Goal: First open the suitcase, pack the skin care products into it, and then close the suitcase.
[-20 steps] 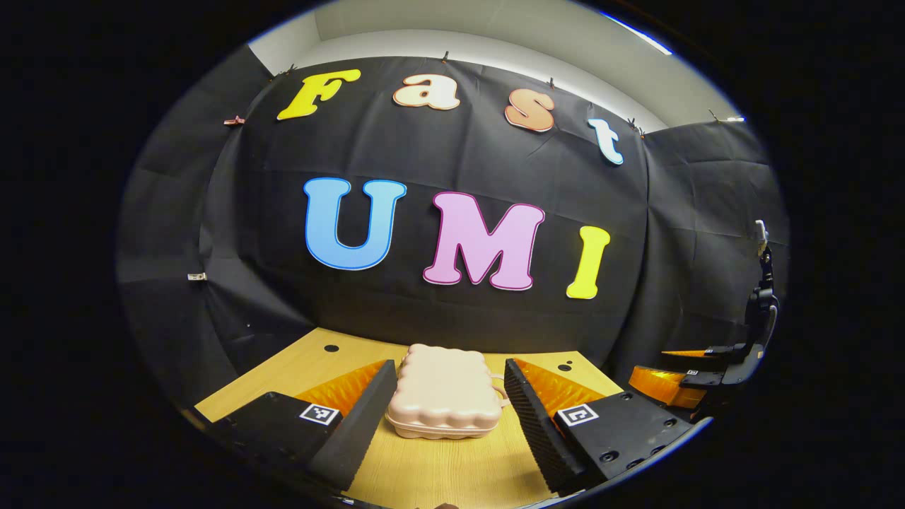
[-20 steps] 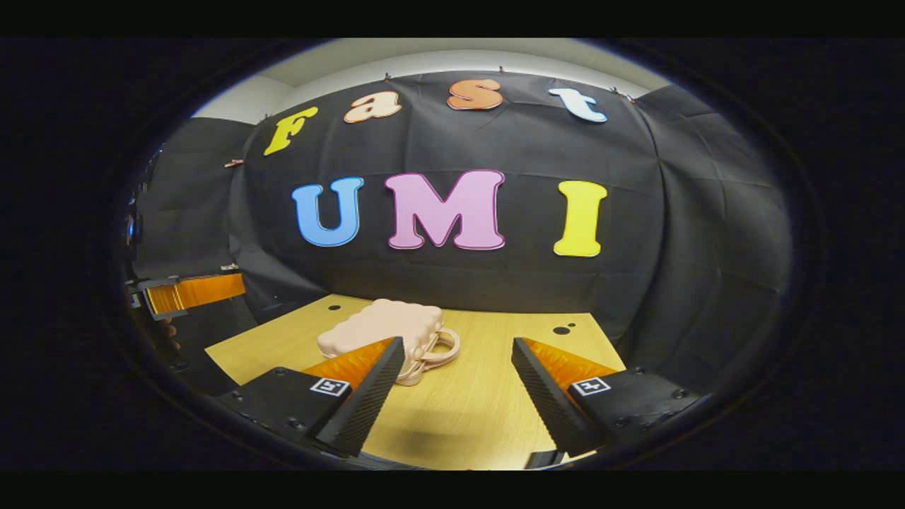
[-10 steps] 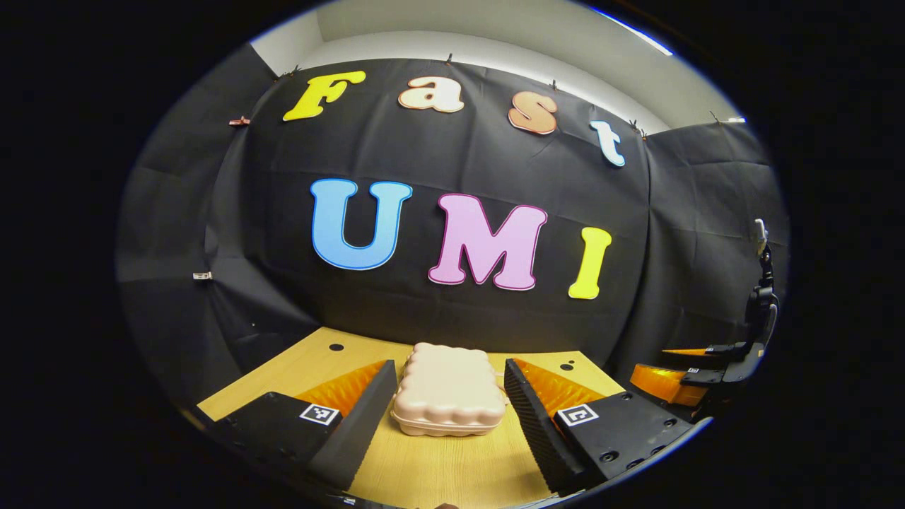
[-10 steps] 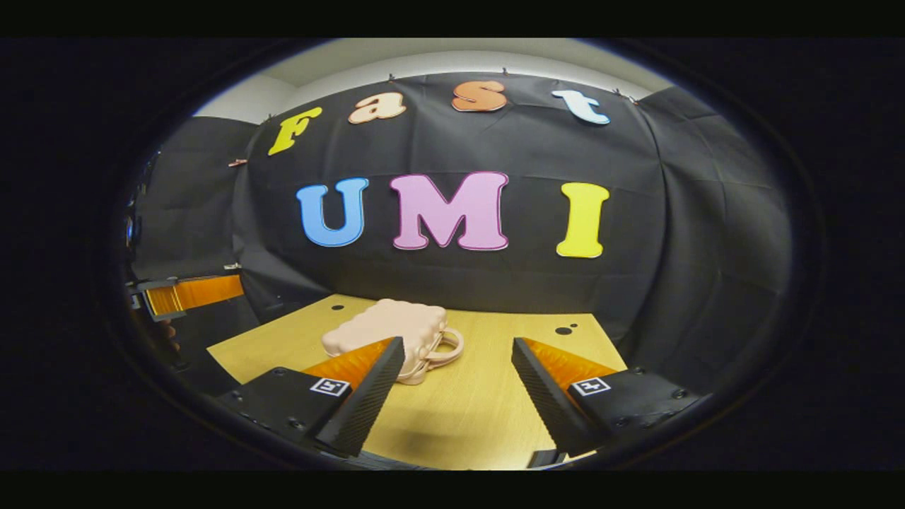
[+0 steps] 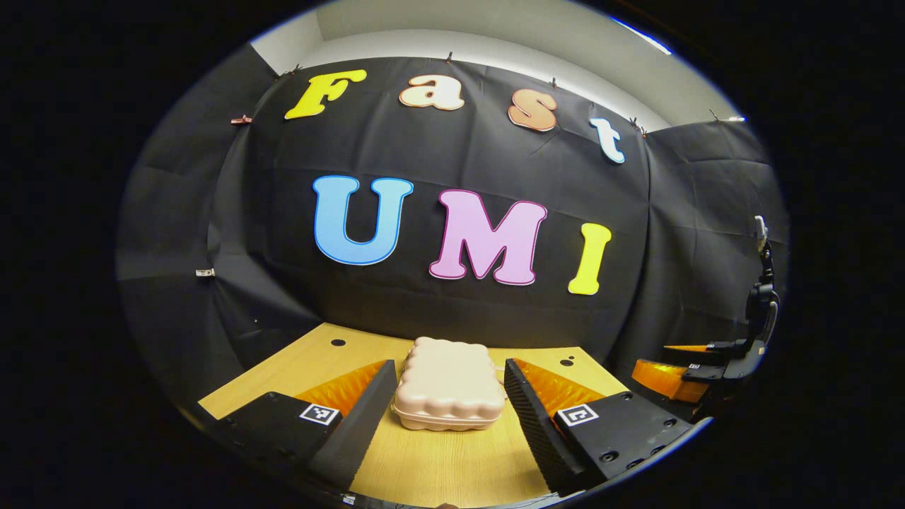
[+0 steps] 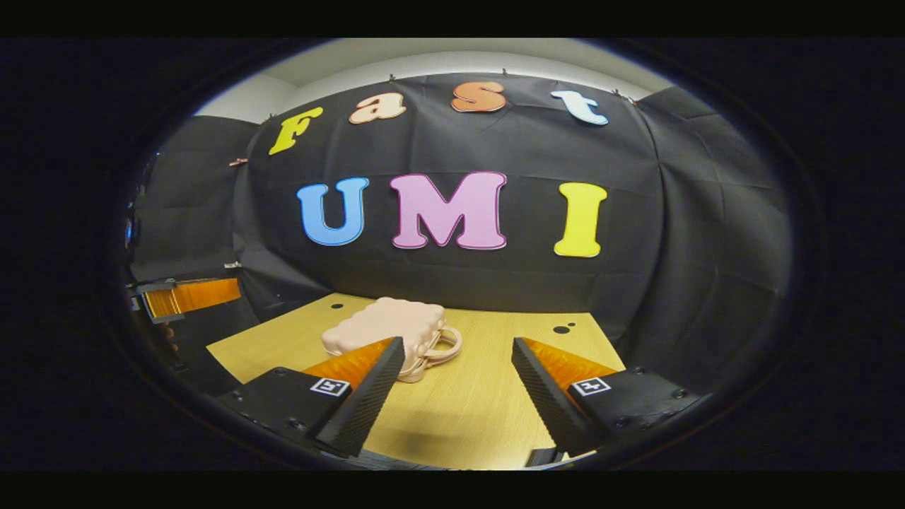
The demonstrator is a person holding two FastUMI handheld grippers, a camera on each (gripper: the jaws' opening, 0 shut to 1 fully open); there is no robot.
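One closed suitcase (image 5: 449, 384) on one wooden table (image 5: 438, 466); two grippers.

obstacle: closed suitcase (image 5: 448, 382) lying mid-tabletop (image 6: 481, 396) | free: bare wood right of it and in front | limit: black cloth wall (image 6: 636, 297) behind

You have the suitcase (image 5: 449, 385) lying shut on the table (image 5: 438, 466), near its back edge. Your left gripper (image 5: 450, 410) straddles it, one finger either side, apart from it. Your right gripper (image 6: 452, 399) sits right of the suitcase, with the handle (image 6: 444, 344) facing it.
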